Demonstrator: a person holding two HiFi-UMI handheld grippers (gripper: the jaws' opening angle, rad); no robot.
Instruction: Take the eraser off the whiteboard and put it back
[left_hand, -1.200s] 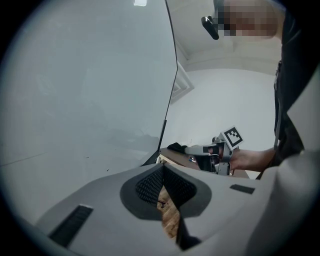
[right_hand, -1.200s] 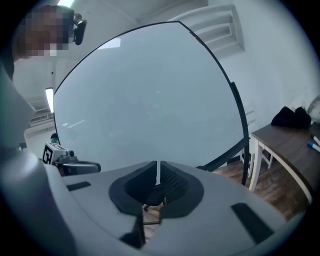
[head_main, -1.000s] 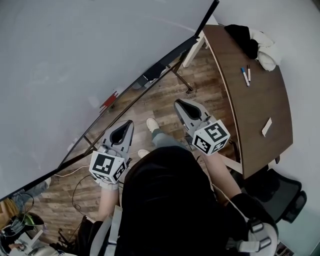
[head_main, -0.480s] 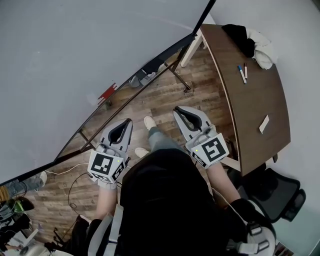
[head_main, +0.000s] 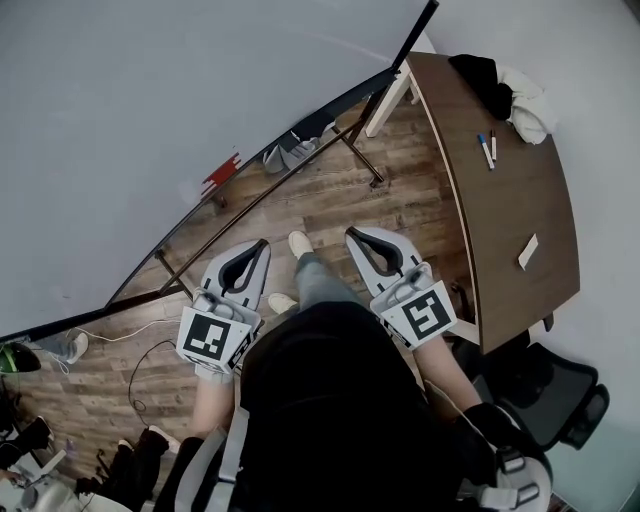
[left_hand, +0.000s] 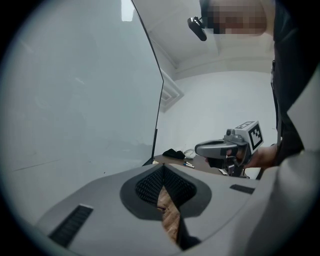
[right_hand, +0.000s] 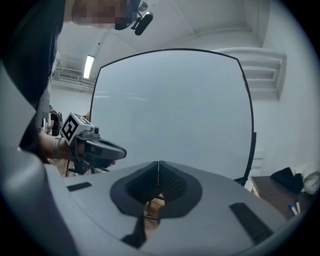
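The right gripper (head_main: 354, 235) has drawn back from the whiteboard (head_main: 120, 120) toward the person's body. It has also rolled, so its marker cube (head_main: 421, 313) faces up more squarely, and its jaws are closing with nothing between them. The red eraser (head_main: 222, 172) on the board now sits higher in the head view.

Wood plank floor (head_main: 330, 205), curved brown counter (head_main: 510, 230) off to the right, black office chair (head_main: 565, 395) beside it, plain white walls (head_main: 600, 80).

Brown table (head_main: 510, 215): two markers (head_main: 487, 150), dark cloth (head_main: 484, 74), white cloth (head_main: 530, 108), paper slip (head_main: 528, 251); office chair (head_main: 565, 392) beside.
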